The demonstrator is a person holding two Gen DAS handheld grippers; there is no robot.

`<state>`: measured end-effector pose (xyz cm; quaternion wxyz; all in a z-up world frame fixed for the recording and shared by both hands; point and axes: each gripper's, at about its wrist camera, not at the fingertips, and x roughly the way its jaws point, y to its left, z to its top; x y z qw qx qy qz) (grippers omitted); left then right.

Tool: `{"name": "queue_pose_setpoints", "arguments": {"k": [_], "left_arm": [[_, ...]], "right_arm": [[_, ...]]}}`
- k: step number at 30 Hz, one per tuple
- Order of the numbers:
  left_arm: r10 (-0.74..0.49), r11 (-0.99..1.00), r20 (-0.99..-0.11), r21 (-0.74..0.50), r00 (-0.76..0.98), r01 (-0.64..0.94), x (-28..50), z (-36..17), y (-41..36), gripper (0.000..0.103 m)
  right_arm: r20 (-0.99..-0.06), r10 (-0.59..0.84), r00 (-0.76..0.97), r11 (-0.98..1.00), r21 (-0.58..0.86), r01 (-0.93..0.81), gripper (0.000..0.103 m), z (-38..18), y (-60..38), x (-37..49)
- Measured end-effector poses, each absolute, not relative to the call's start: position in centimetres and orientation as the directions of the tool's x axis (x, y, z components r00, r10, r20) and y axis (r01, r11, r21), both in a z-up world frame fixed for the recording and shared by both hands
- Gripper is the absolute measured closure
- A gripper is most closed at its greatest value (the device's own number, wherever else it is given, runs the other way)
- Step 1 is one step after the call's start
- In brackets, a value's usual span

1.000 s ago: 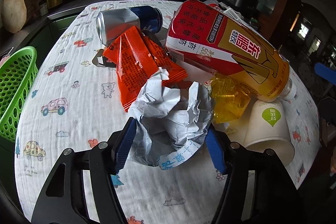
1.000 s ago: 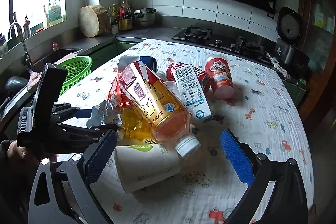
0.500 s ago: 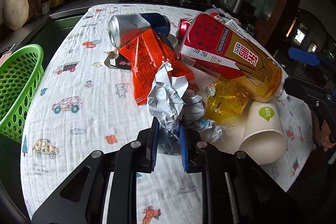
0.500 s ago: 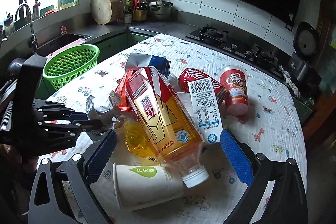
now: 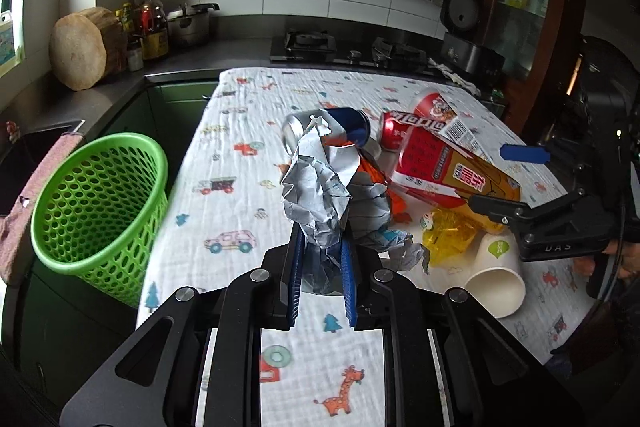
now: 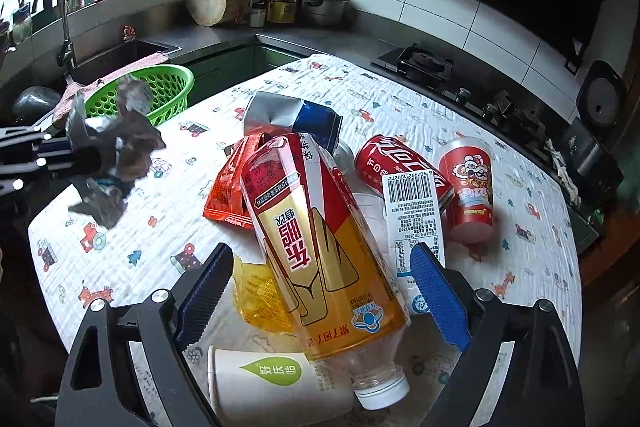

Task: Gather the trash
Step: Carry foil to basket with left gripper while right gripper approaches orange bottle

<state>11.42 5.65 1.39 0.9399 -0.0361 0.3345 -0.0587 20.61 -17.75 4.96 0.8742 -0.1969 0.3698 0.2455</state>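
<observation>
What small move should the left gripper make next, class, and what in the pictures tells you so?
Probably carry it sideways to the green basket. The left gripper is shut on the crumpled wrapper, already lifted off the tablecloth, and the basket stands beside the table edge with its mouth open.

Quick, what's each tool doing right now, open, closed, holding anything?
Left tool: shut on the crumpled silver foil wrapper, lifted off the table.
Right tool: open, jaws just been closing, either side of the yellow-and-red plastic drink bottle, not gripping it.

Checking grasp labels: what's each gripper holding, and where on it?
Left gripper pinches the crumpled foil wrapper by its lower end. Right gripper holds nothing.
</observation>
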Motion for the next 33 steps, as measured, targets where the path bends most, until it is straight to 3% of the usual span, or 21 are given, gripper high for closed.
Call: {"name": "queue_pose_setpoints", "arguments": {"k": [16, 33], "left_arm": [[0.179, 0.980, -0.636, 0.046, 0.751, -0.195, 14.4, 4.4, 17.6, 0.087], [0.250, 0.932, -0.767, 0.026, 0.591, -0.361, 19.8, -2.5, 27.1, 0.087]], "right_arm": [[-0.755, 0.265, 0.600, 0.787, -0.191, -0.587, 0.016, 4.0, -16.2, 21.1], [-0.778, 0.230, 0.584, 0.773, -0.218, -0.595, 0.016, 3.0, -15.3, 22.6]]}}
